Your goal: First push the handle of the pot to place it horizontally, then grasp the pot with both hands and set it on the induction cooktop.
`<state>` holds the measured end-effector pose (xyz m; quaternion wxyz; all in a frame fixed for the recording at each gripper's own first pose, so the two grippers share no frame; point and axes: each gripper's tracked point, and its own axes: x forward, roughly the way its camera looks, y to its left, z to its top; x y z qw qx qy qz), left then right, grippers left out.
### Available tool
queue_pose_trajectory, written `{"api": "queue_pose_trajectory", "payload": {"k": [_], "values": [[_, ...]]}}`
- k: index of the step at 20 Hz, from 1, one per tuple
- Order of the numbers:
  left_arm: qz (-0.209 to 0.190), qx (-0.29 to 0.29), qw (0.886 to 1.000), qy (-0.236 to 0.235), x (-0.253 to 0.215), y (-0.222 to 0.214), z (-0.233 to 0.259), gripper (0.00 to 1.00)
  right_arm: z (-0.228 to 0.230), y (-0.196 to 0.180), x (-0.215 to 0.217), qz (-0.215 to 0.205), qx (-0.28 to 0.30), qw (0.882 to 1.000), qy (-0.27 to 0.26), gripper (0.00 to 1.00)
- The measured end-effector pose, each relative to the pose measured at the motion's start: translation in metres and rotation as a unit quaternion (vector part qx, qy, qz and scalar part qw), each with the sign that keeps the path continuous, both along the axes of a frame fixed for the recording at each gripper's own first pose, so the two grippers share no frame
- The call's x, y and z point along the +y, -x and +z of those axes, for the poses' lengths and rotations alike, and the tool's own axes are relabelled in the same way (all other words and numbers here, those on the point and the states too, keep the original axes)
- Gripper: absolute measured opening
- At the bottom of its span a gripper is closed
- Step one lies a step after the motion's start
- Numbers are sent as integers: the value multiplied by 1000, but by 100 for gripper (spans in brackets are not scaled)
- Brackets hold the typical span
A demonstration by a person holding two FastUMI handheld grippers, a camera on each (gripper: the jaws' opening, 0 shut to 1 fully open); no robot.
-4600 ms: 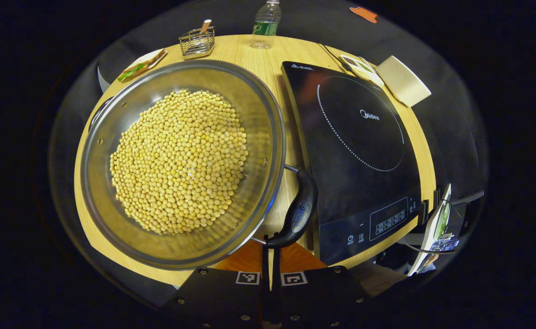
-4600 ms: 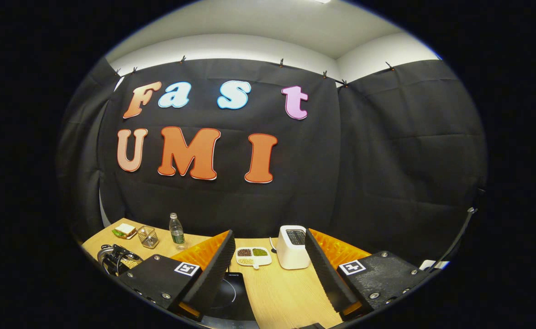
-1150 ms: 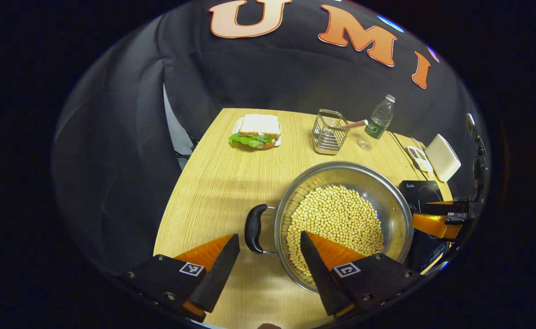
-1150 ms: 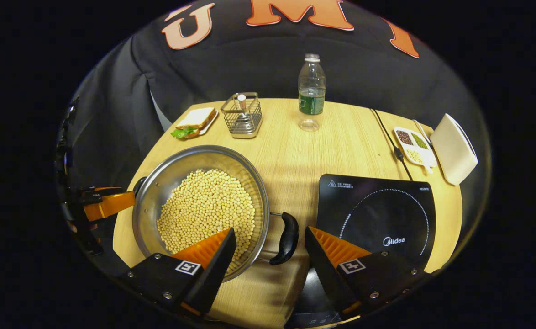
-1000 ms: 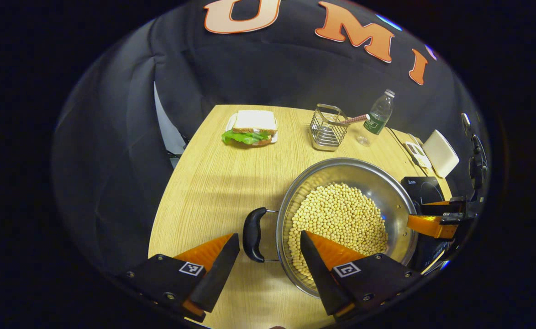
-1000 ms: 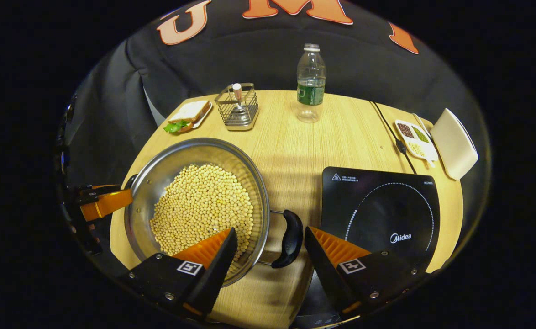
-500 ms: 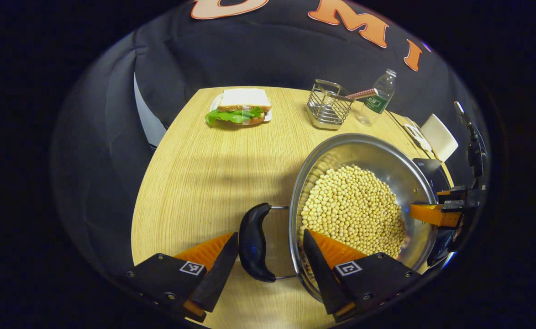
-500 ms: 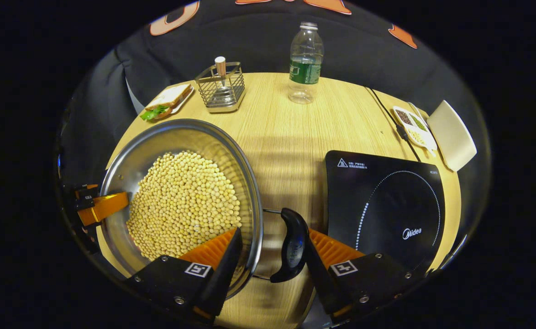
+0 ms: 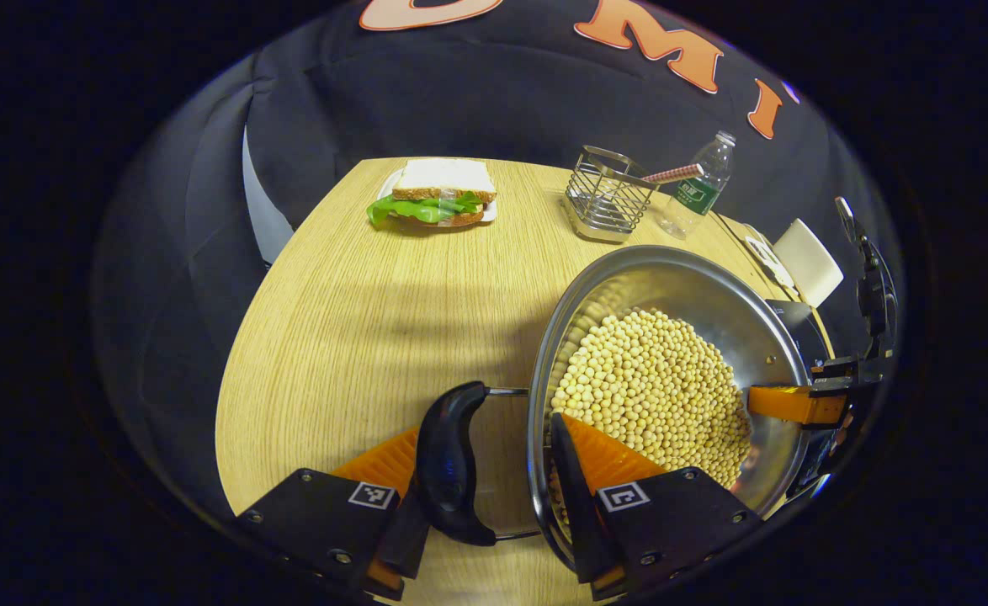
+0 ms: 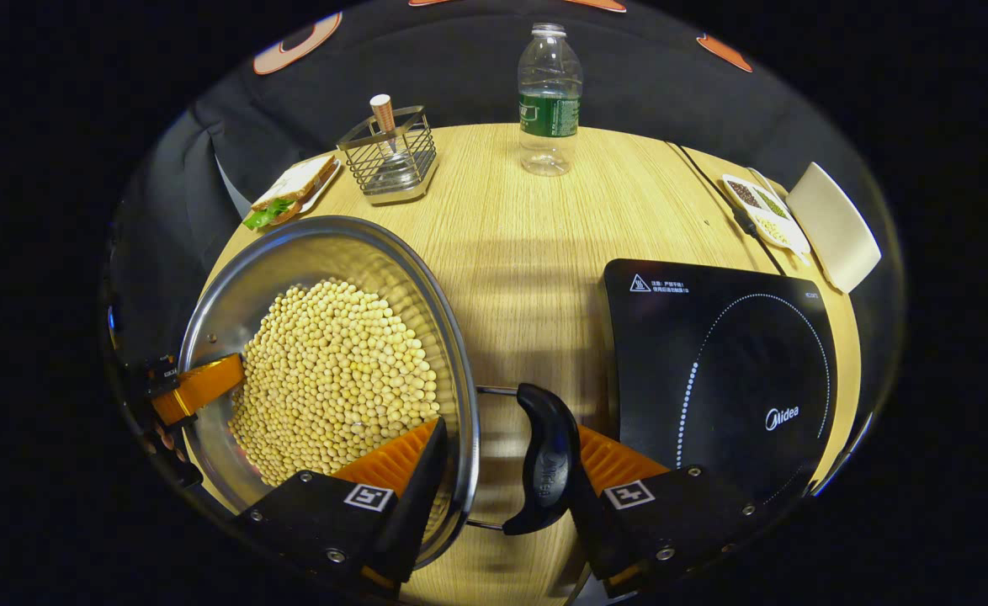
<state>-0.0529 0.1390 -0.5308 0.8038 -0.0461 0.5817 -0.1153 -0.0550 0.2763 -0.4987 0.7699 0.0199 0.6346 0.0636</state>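
The left tongs (image 9: pixel 490 497) straddle the pot's (image 9: pixel 671 286) near handle (image 9: pixel 452 463) and rim, jaws still parted, one inside over the soybeans (image 9: pixel 654 387). At three o'clock, the right tongs (image 9: pixel 797 404) meet the far rim. At twelve o'clock on the table (image 9: pixel 359 320) sit a sandwich (image 9: pixel 431 194) and wire basket (image 9: pixel 608 202).

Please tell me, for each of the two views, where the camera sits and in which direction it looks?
Left gripper view: rides the left gripper, at the pot's left handle, looking across the table to the sandwich.
Right gripper view: rides the right gripper, at the right handle, beside the induction cooktop.
Shared: pot, sandwich, water bottle.
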Motion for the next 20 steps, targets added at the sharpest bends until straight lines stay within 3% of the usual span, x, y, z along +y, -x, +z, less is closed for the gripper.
{"api": "queue_pose_trajectory", "payload": {"k": [4, 7, 10, 11, 15, 20], "values": [[16, -8, 1000, 3, 2, -1, 1, 69, -1, 3, 1, -56, 34, 997, -42, 68], [28, -15, 999, 2, 2, -4, 4, 66, 1, 3, 1, -62, 38, 996, -47, 58], [41, -10, 999, -1, 5, 1, 8, 59, 2, 3, 6, -57, 36, 997, -39, 56], [43, -8, 999, -2, 5, 3, 11, 60, 3, 0, 8, -55, 33, 997, -37, 60], [45, -27, 999, -12, 6, 4, 32, 60, 10, -13, 5, -55, 11, 998, -39, 51], [30, -64, 997, -20, -3, -2, 70, 59, 15, -16, -2, -63, -19, 996, -52, 55]]}}
